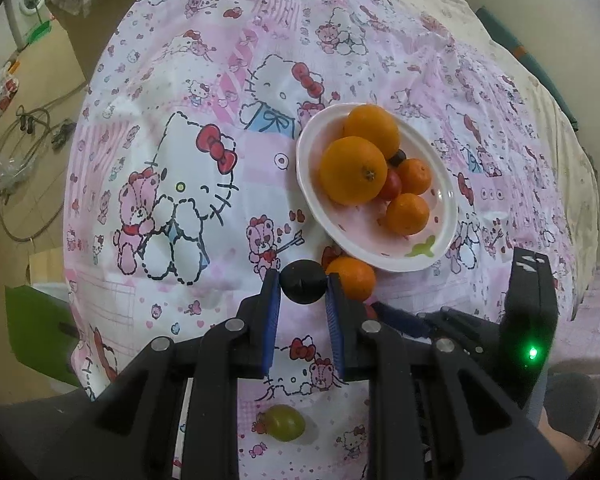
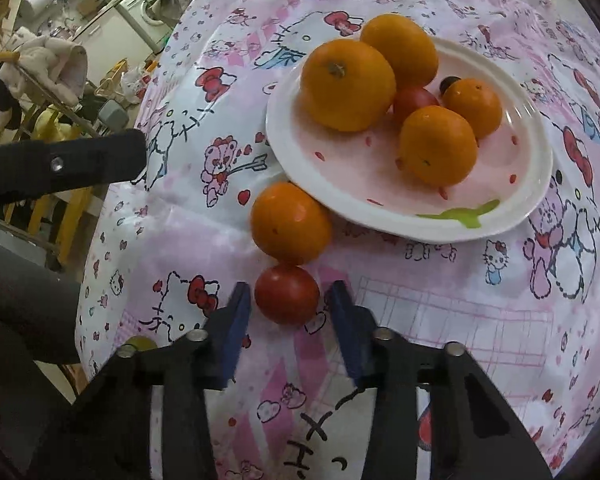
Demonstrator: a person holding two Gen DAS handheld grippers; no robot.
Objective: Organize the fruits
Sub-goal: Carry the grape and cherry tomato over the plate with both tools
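Pinching the dark grape (image 1: 303,282) between your left gripper's (image 1: 303,286) fingers, lift gently; your right gripper's (image 2: 287,298) spread fingers flank the tomato (image 2: 287,294).

Black linkage arms, silver rivets, blue-padded jaws.

Both wrist views look down, close and forward, sharing the plate (image 1: 380,256) (image 2: 400,220) on the tablecloth (image 1: 180,80) (image 2: 440,320).

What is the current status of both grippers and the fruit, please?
Left gripper shut on dark grape. Right gripper open around red tomato. Loose mandarin against plate, ahead of tomato.
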